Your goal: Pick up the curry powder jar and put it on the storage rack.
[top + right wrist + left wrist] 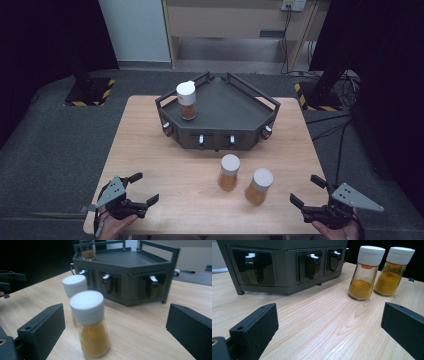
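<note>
Both grippers' jaws stood apart, empty, at table's near edge. Right gripper (306,194) faced nearest spice jar (259,186): glass, smooth, fragile, light; grip mid-body, below cap.

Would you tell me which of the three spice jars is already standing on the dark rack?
The spice jar with brownish powder, at the rack's left rear corner. The other two jars hold yellow-orange powder and stand on the table.

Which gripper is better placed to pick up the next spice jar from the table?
Probably the right gripper: its open jaws already face the nearer white-capped glass jar of orange powder. The left gripper, also open, is farther away.
</note>
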`<state>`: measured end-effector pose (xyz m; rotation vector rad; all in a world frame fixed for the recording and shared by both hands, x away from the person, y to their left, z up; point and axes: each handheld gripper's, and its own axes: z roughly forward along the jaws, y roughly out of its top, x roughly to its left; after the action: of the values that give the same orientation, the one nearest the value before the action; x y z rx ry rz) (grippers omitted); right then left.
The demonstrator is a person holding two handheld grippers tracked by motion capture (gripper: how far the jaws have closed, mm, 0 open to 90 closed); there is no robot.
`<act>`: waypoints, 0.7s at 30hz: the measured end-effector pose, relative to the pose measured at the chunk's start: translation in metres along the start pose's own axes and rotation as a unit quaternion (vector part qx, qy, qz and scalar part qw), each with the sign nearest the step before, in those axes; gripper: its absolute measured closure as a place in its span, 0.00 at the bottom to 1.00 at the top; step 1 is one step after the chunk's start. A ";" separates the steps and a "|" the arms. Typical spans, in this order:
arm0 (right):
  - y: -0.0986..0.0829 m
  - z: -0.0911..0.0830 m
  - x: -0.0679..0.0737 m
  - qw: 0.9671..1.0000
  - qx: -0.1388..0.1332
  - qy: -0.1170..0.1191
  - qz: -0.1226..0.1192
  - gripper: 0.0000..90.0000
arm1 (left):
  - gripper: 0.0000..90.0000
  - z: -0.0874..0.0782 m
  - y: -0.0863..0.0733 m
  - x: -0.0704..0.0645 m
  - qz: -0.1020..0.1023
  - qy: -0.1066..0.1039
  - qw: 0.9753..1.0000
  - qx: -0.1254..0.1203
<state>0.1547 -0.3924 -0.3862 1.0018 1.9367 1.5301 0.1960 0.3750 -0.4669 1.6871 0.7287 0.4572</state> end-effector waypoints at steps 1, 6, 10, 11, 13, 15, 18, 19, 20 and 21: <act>0.004 0.003 0.001 1.000 0.001 0.003 -0.003 0.03 | 0.00 0.000 0.000 0.000 0.000 0.000 1.000 0.000; 0.019 0.015 0.002 1.000 0.011 0.019 -0.015 0.02 | 0.00 0.001 0.001 0.000 0.001 -0.001 1.000 0.003; 0.033 0.028 0.005 0.999 0.018 0.037 -0.029 0.02 | 0.00 0.000 0.001 0.000 0.001 -0.001 1.000 0.003; 0.037 0.031 0.005 0.998 0.020 0.041 -0.034 0.02 | 0.00 0.000 0.001 0.000 0.000 0.000 1.000 0.003; 0.044 0.038 0.007 0.998 0.025 0.047 -0.040 0.03 | 0.00 -0.001 0.000 0.000 -0.002 0.000 1.000 0.002; 0.050 0.044 0.009 0.997 0.027 0.055 -0.046 0.03 | 0.00 -0.001 0.000 0.001 -0.005 0.001 1.000 0.001; 0.058 0.055 0.011 0.996 0.033 0.067 -0.054 0.03 | 0.00 -0.001 -0.001 0.001 -0.008 0.000 1.000 -0.002; 0.060 0.057 0.012 0.995 0.034 0.070 -0.055 0.03 | 0.00 -0.001 -0.001 0.001 -0.008 0.000 1.000 -0.002; 0.062 0.060 0.013 0.995 0.035 0.073 -0.058 0.03 | 0.00 -0.001 -0.001 0.001 -0.007 0.000 1.000 -0.002; 0.065 0.064 0.014 0.995 0.036 0.076 -0.061 0.03 | 0.00 -0.001 -0.001 0.001 -0.007 0.000 1.000 -0.002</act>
<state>0.2097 -0.3353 -0.3395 0.8004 2.1288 1.5167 0.1960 0.3769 -0.4675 1.6769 0.7378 0.4480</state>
